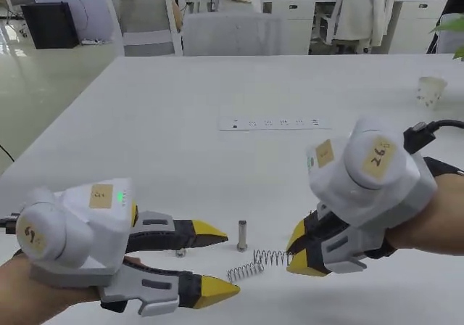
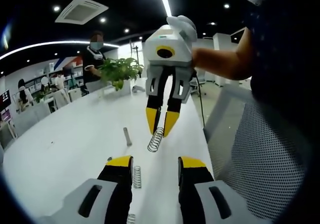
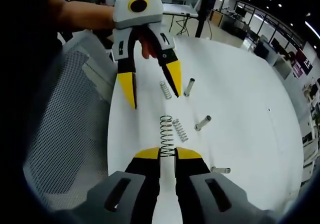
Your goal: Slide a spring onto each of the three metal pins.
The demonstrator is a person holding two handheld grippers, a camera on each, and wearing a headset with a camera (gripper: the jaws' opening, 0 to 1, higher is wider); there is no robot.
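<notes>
My right gripper (image 1: 296,256) (image 3: 167,153) is shut on one end of a large spring (image 1: 270,257) (image 3: 166,130), which sticks out level over the white table (image 1: 181,122). A thinner spring (image 1: 243,270) (image 3: 179,130) lies on the table beside it. One metal pin (image 1: 241,236) (image 3: 189,87) stands upright just beyond. Two more pins (image 3: 202,123) (image 3: 220,170) lie flat. My left gripper (image 1: 215,261) (image 2: 156,166) is open and faces the right one, with a third small spring (image 2: 136,176) (image 3: 165,90) on the table between its jaws.
A white power strip (image 1: 274,123) lies mid-table, and a paper cup (image 1: 431,91) stands at the far right. Chairs line the far edge. In the left gripper view a person (image 2: 92,59) stands by a potted plant (image 2: 117,70). The table's near edge lies close under both grippers.
</notes>
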